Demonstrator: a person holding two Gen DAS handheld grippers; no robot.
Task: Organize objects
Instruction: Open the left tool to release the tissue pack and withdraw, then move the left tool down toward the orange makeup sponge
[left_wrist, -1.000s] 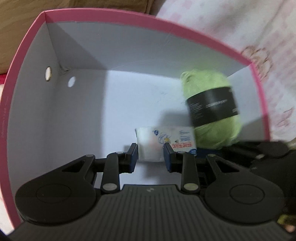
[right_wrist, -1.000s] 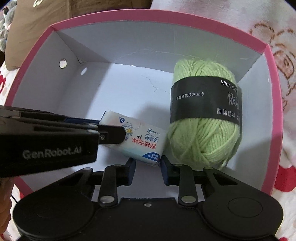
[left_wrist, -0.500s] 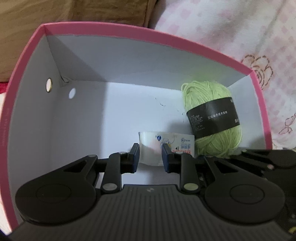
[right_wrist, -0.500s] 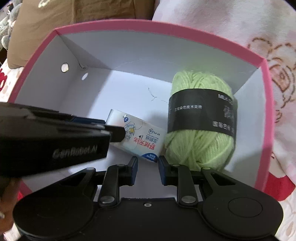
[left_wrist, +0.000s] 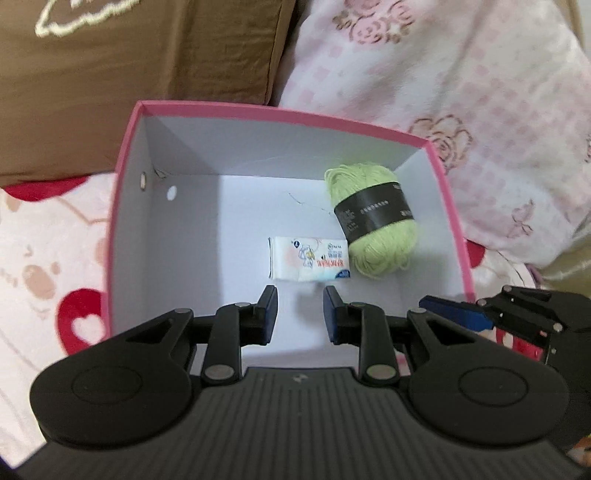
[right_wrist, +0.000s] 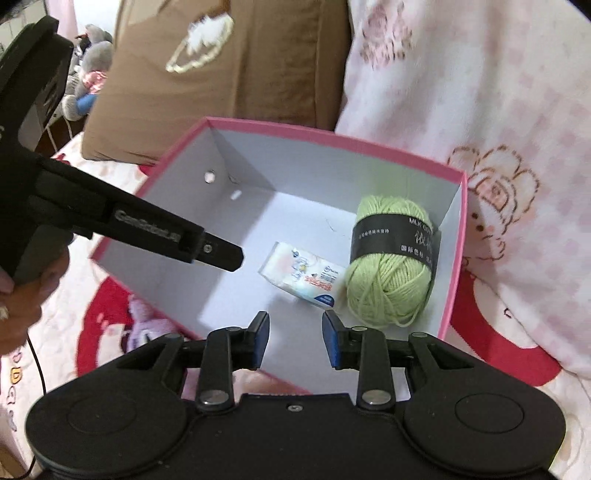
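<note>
A pink box (left_wrist: 280, 112) with a white inside stands on the bed; it also shows in the right wrist view (right_wrist: 332, 134). On its floor lie a green yarn ball (left_wrist: 373, 218) with a black band and a small white tissue pack (left_wrist: 308, 263), side by side. Both show in the right wrist view, yarn (right_wrist: 393, 258) and pack (right_wrist: 304, 273). My left gripper (left_wrist: 300, 310) is open and empty above the box's near edge. My right gripper (right_wrist: 294, 338) is open and empty, also above the near edge. The left gripper's body (right_wrist: 147, 229) reaches in from the left in the right wrist view.
A brown cushion (left_wrist: 140, 59) leans behind the box. A pink flowered blanket (left_wrist: 461, 74) lies at the back right. The bed sheet (left_wrist: 44, 266) with red hearts surrounds the box. Plush toys (right_wrist: 86, 81) sit far left.
Both grippers have pulled back and up out of the box, so the whole box shows now. The yarn ball and tissue pack stay on the box floor.
</note>
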